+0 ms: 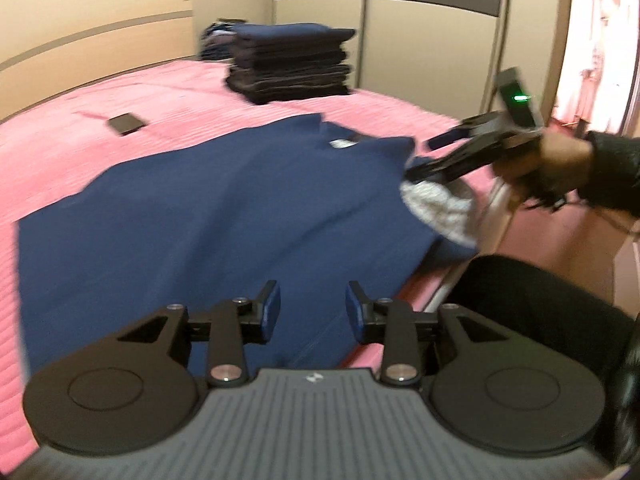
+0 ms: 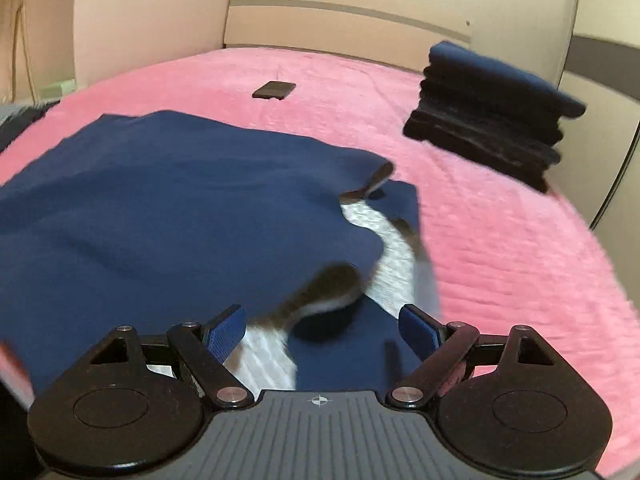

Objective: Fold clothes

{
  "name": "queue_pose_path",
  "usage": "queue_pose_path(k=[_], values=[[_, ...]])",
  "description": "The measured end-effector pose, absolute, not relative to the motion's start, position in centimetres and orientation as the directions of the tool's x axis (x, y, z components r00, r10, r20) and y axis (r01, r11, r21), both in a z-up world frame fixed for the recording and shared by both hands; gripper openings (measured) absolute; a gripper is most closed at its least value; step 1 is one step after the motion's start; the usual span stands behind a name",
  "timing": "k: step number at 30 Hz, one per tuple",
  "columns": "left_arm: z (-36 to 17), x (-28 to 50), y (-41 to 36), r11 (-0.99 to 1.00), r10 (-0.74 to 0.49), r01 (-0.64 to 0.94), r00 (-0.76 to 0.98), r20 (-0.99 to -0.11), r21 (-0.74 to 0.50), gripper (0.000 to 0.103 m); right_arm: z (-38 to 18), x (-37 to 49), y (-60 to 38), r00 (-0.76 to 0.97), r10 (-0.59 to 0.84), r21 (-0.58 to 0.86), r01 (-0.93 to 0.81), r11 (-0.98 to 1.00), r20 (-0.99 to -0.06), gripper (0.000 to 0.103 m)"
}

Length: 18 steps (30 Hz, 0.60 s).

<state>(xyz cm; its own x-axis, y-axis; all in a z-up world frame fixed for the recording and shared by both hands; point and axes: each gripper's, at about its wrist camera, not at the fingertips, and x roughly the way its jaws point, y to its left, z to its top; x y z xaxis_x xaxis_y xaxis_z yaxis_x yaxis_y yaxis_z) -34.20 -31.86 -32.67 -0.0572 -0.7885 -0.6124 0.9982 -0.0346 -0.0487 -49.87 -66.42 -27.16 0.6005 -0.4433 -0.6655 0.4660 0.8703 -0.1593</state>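
Note:
A navy garment point(image 1: 192, 216) lies spread on the pink bed point(image 1: 60, 152). Its right side is turned over, showing a pale grey-white lining point(image 1: 436, 204). My left gripper point(image 1: 313, 308) hovers open over the garment's near hem with nothing between its fingers. My right gripper point(image 1: 426, 156), held by a hand in a black sleeve, sits at the turned-over edge. In the right wrist view the right gripper point(image 2: 322, 326) stands wide open above the navy garment point(image 2: 160, 200) and its lining point(image 2: 384, 248). A blurred dark flap of cloth point(image 2: 320, 292) lies just ahead of its fingers.
A tall stack of folded dark clothes point(image 1: 292, 64) point(image 2: 488, 120) stands at the far side of the bed. A small flat dark object point(image 1: 126, 123) point(image 2: 274, 90) lies on the cover. The bed's edge point(image 1: 460, 280) and the person's dark-clad leg point(image 1: 540, 300) are at the right.

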Motion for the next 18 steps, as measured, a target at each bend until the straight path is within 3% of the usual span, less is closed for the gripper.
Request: queue_pose_path(k=[1,4,7,9,12,14,18], values=[[-32.9,-34.8,-32.8,-0.050,-0.787,0.997,-0.071,-0.613,-0.052,0.030,-27.5,-49.1,-66.5,0.591,-0.455,-0.174,0.470,0.865,-0.667,0.087],[-33.2,-35.8,-33.9,-0.077,-0.779,0.996,-0.089,-0.621,-0.047,0.030,-28.2,-49.8,-66.6,0.524,-0.572,-0.310,0.505,0.805,-0.631,0.073],[-32.9,-36.0,-33.9,-0.084,-0.780,0.996,-0.091,-0.619,-0.041,0.030,-26.9,-55.5,-66.8,0.410,-0.756,-0.432,0.638,0.638,-0.510,0.072],[-33.0,-35.7,-33.8,-0.068,-0.782,0.996,-0.089,-0.617,-0.057,0.031,-26.3,-59.7,-67.6,0.312,-0.819,-0.423,0.736,0.529,-0.481,0.072],[-33.4,-35.6,-34.6,-0.062,-0.780,0.995,-0.094,-0.618,-0.072,0.031,-26.2,-64.0,-68.8,0.260,-0.809,-0.326,0.817,0.476,-0.527,0.072],[-33.3,-36.2,-35.8,-0.077,-0.781,0.995,-0.102,-0.616,-0.067,0.032,-25.6,-64.6,-68.0,0.329,-0.778,-0.262,0.811,0.523,-0.535,0.072],[-33.2,-37.9,-38.7,-0.090,-0.782,0.995,-0.094,-0.616,-0.037,0.052,-25.0,-60.8,-63.9,0.529,-0.659,-0.213,0.670,0.711,-0.535,0.072]])
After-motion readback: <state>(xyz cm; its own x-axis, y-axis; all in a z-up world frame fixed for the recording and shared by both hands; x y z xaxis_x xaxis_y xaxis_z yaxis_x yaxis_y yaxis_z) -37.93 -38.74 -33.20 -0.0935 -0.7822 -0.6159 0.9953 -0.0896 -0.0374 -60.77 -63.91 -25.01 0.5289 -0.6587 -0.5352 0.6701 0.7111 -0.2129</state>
